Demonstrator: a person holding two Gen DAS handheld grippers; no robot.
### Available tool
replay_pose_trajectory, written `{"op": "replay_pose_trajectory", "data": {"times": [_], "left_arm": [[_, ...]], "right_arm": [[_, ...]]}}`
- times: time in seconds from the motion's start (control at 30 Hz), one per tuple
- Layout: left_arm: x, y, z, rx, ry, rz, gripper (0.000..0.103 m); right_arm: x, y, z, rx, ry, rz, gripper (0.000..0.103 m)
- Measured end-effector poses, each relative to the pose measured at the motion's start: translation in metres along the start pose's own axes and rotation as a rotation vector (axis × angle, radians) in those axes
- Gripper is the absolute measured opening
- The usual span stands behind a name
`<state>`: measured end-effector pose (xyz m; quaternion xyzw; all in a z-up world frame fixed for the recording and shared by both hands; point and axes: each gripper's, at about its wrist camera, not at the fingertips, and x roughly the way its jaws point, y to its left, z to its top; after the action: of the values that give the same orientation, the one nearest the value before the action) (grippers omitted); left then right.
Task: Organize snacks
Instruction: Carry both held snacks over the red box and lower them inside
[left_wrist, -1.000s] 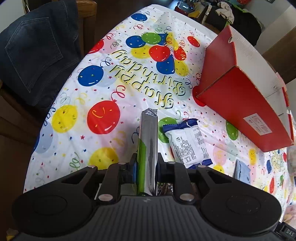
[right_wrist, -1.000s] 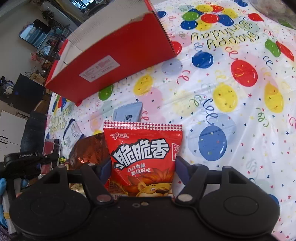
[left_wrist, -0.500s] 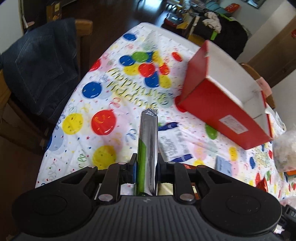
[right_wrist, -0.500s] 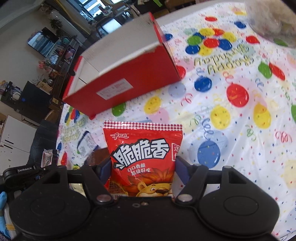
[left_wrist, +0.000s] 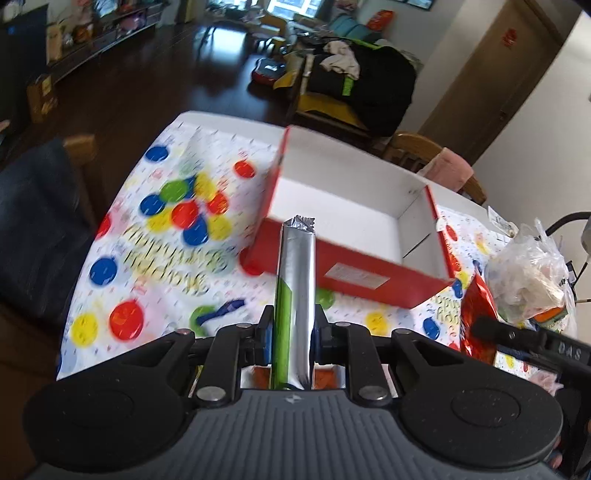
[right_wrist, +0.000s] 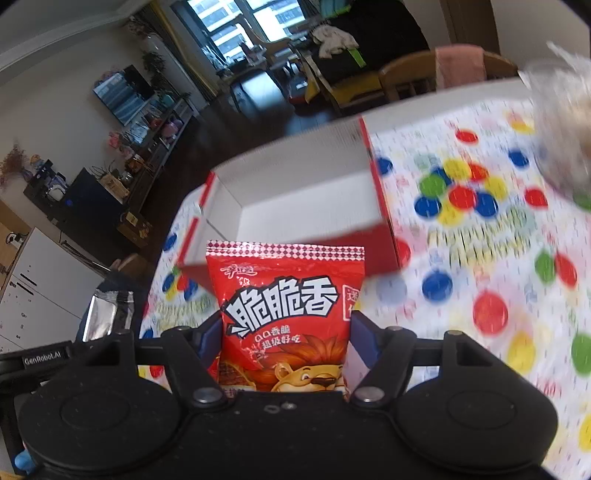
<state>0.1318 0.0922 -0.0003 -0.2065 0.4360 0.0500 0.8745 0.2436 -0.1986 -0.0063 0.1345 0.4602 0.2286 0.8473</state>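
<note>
Left claw (left_wrist: 293, 325) pinches a silver-and-green snack packet (left_wrist: 295, 295) edge-on, held upright; right claw (right_wrist: 286, 332) clamps a red snack bag (right_wrist: 286, 314) by its lower sides, jaws part-spread around it. Ahead of and below both claws sits the open red box (left_wrist: 354, 273), its white inside bare; a blue wrapper (left_wrist: 218, 310) lies on the balloon tablecloth (left_wrist: 122, 288) just in front of the left claw. Risk, as I judge it: the thin packet could twist out of its narrow pinch, or either snack could catch the box's near wall and fall outside.
</note>
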Motion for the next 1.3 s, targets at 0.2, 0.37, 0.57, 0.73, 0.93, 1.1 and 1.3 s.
{"op": "replay_pose_trajectory", "data": {"times": [0.2, 0.37, 0.57, 0.73, 0.93, 1.1, 1.3], "left_arm": [[0.015, -0.027, 0.028, 0.057, 0.0, -0.002, 0.019], [0.037, -0.043, 0.051, 0.07, 0.018, 0.011, 0.019], [0.068, -0.06, 0.081, 0.101, 0.029, 0.039, 0.019], [0.1, -0.068, 0.107, 0.116, 0.05, 0.079, 0.019], [0.144, -0.069, 0.134, 0.1, 0.111, 0.117, 0.019], [0.179, -0.067, 0.142, 0.091, 0.174, 0.145, 0.019], [0.209, -0.067, 0.145, 0.11, 0.232, 0.187, 0.019]], "right_arm": [[0.014, 0.008, 0.038, -0.058, -0.034, -0.023, 0.07], [0.034, 0.014, 0.066, -0.114, -0.039, -0.04, 0.07], [0.064, 0.021, 0.096, -0.176, -0.028, -0.059, 0.07], [0.099, 0.024, 0.111, -0.246, 0.006, -0.091, 0.07], [0.142, 0.026, 0.119, -0.328, 0.063, -0.128, 0.07], [0.175, 0.027, 0.12, -0.385, 0.126, -0.169, 0.07], [0.207, 0.029, 0.114, -0.453, 0.215, -0.205, 0.07]]}}
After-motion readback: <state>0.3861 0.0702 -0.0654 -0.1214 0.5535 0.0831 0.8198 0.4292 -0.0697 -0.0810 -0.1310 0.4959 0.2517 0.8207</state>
